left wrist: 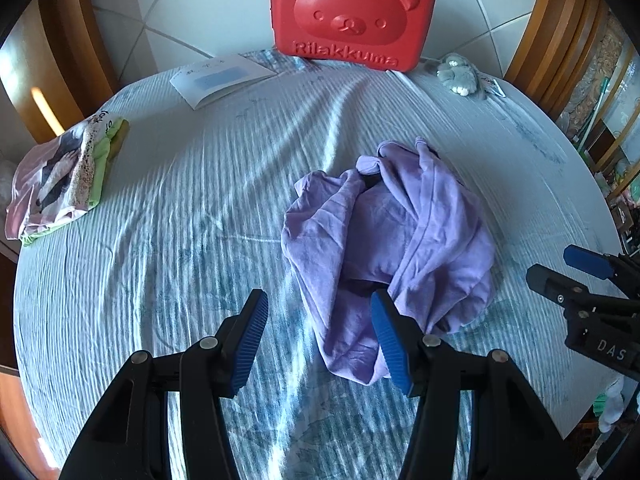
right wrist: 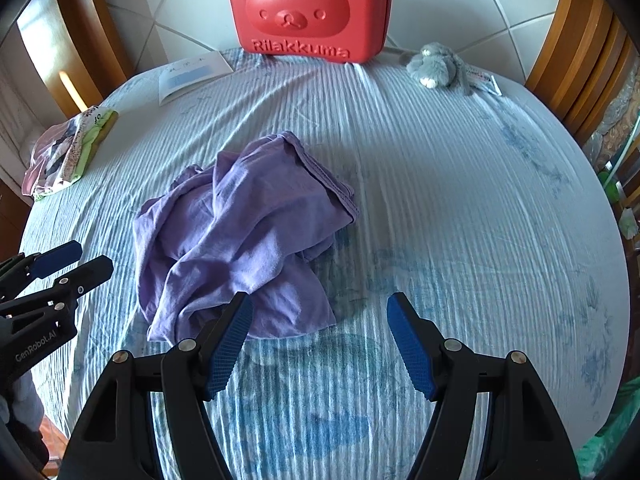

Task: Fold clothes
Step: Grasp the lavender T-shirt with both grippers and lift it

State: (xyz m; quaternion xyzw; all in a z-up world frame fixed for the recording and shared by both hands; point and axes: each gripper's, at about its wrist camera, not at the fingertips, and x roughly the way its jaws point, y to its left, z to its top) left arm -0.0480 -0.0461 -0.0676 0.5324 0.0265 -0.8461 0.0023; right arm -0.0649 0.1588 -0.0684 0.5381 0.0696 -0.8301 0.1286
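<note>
- Our round table with the blue-striped crinkly cloth (right wrist: 440, 184) carries everything.
- Crumpled lilac cotton garment (right wrist: 240, 232) sits mid-table, not yet spread.
- Left gripper (left wrist: 318, 334) and right gripper (right wrist: 320, 336): fingers spread wide, empty; next we'd probably grab its near edges and flatten.

Daylight floods both views, bright and cool, raking across the sheet (left wrist: 200, 208) so its ridges throw fine striped shadows. A warm glare streak glows on the wood (left wrist: 44, 108) at 9 o'clock. Heavy fisheye bending curves everything toward the rim, with black vignette in the corners. The middle is sharp and the edges go soft and smeared.
</note>
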